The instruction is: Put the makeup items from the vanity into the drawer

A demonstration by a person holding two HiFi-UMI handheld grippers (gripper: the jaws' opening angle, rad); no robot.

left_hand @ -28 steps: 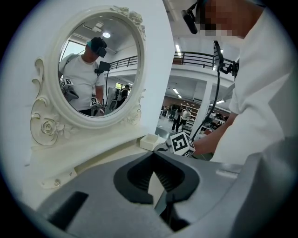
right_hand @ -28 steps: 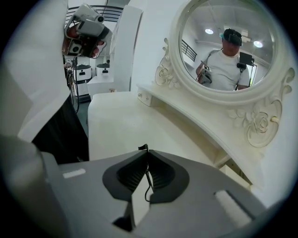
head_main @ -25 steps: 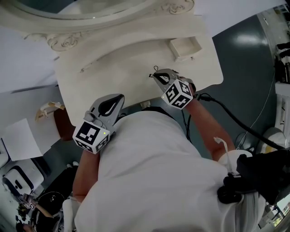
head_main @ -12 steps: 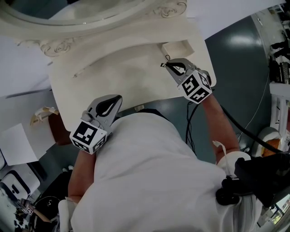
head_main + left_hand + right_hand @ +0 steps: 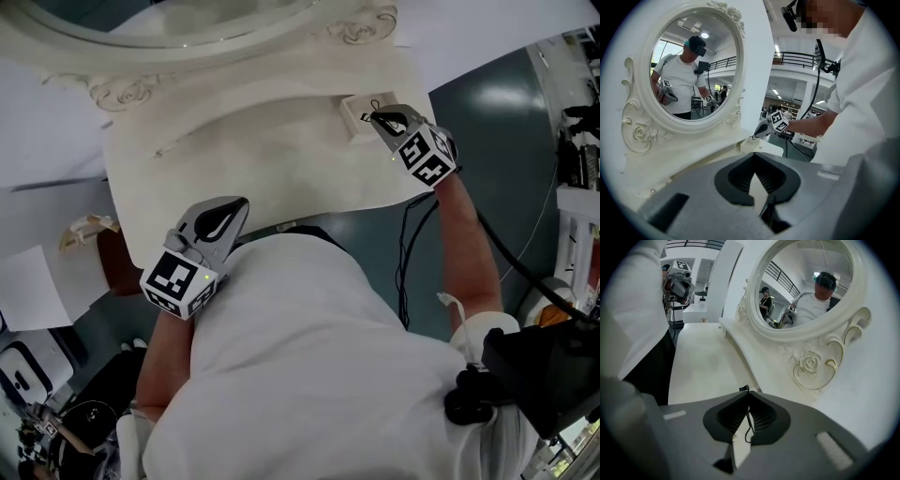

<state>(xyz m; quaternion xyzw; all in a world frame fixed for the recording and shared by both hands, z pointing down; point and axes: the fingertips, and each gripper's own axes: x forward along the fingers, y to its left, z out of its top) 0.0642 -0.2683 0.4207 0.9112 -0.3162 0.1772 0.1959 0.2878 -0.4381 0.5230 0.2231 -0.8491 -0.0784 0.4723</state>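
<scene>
Right gripper [image 5: 377, 116] is at the small drawer [image 5: 352, 106] on the far right corner of the worktop [image 5: 262, 155]. Its jaws are pressed on a thin black wire-like item [image 5: 748, 423]; exact kind unclear. Left gripper [image 5: 240, 203] is pressed together, holding nothing, near the front edge.

Risks:
- The item is so thin it may cling to 1 jaw on release, or fall outside the drawer wall.
- The drawer sits close to the worktop edge, so a nudge could shift it.
</scene>
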